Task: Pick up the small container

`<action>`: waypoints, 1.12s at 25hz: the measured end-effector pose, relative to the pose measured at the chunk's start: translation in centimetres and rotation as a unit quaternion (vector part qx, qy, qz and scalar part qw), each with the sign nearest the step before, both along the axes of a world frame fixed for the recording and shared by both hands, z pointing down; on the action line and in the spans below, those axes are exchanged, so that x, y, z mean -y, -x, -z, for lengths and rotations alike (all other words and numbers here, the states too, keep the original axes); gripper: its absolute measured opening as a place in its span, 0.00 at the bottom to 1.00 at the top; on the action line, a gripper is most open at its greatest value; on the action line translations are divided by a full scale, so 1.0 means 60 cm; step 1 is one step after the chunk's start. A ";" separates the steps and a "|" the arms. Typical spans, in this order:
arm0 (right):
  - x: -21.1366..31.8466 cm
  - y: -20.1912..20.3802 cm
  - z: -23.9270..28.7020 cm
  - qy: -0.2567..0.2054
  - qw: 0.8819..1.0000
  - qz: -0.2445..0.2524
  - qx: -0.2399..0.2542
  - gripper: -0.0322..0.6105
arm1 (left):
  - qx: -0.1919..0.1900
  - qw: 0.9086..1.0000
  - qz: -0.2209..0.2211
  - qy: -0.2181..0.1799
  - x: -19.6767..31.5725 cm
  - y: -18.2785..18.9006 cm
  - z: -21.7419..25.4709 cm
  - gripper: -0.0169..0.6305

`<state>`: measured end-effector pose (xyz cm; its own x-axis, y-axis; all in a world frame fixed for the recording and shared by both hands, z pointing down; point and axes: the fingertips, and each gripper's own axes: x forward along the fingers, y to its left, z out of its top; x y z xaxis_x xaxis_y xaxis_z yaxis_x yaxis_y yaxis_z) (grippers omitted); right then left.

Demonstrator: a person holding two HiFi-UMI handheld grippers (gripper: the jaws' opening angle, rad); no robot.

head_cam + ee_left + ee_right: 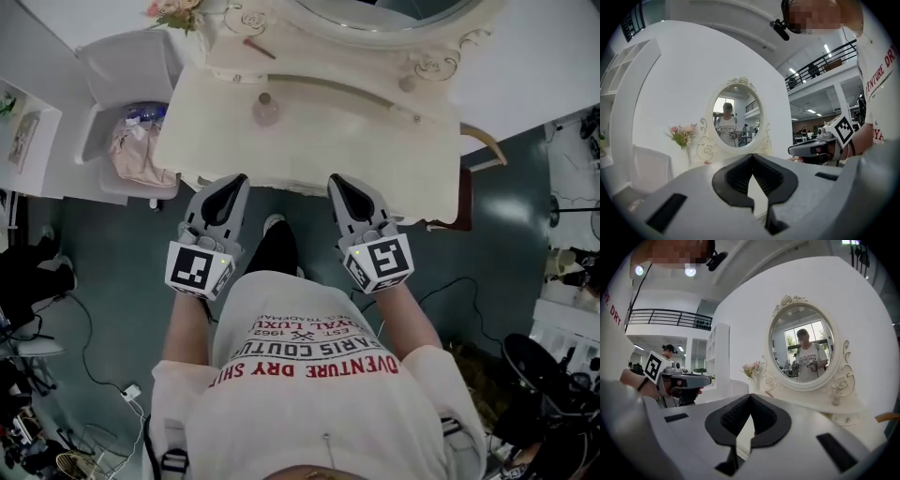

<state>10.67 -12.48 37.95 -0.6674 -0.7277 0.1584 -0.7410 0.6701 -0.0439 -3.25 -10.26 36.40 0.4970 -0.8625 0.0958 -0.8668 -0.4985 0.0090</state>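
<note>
The small container (pixel 265 110), a pale pink see-through jar with a round lid, stands on the white dressing table (pixel 375 141) a little left of its middle. Both grippers hover side by side over the floor, just short of the table's near edge. My left gripper (pixel 236 182) is shut and empty, nearer than the jar and slightly to its left. My right gripper (pixel 339 181) is also shut and empty, further to the right. In the left gripper view the jaws (pixel 752 156) meet at their tips; the right gripper view shows the same (pixel 750 396). Both gripper bodies hide the jar in those views.
An oval mirror (pixel 375 14) with an ornate frame stands at the table's back, pink flowers (pixel 173 11) at its left. A thin red stick (pixel 260 48) lies on the raised shelf. A white chair holding a pink bag (pixel 139 150) stands left; a brown chair (pixel 466 192) right.
</note>
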 end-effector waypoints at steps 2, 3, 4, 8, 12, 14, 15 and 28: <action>0.041 0.007 -0.002 -0.002 1.000 -0.005 -0.003 0.05 | -0.007 1.000 -0.001 0.012 0.048 0.010 -0.007 0.04; 0.062 0.010 -0.004 0.000 1.000 -0.009 -0.003 0.05 | -0.010 1.000 -0.004 0.016 0.072 0.015 -0.009 0.04; 0.083 0.015 -0.007 0.002 1.000 -0.013 -0.003 0.05 | -0.012 1.000 -0.008 0.016 0.095 0.020 -0.011 0.04; 0.166 0.036 -0.016 0.003 1.000 -0.020 0.010 0.05 | -0.023 0.999 -0.034 0.007 0.180 0.034 -0.023 0.04; 0.234 0.060 -0.037 0.008 1.000 -0.028 0.011 0.05 | -0.015 0.998 -0.067 0.011 0.248 0.043 -0.062 0.04; 0.269 0.074 -0.052 0.007 1.000 -0.027 0.005 0.05 | -0.003 0.997 -0.072 0.021 0.284 0.051 -0.095 0.04; 0.286 0.080 -0.060 0.007 1.000 -0.027 0.001 0.05 | 0.003 0.997 -0.074 0.027 0.302 0.054 -0.113 0.04; 0.394 0.089 -0.162 0.049 0.997 -0.062 -0.025 0.05 | 0.014 0.987 -0.123 0.103 0.431 0.027 -0.291 0.37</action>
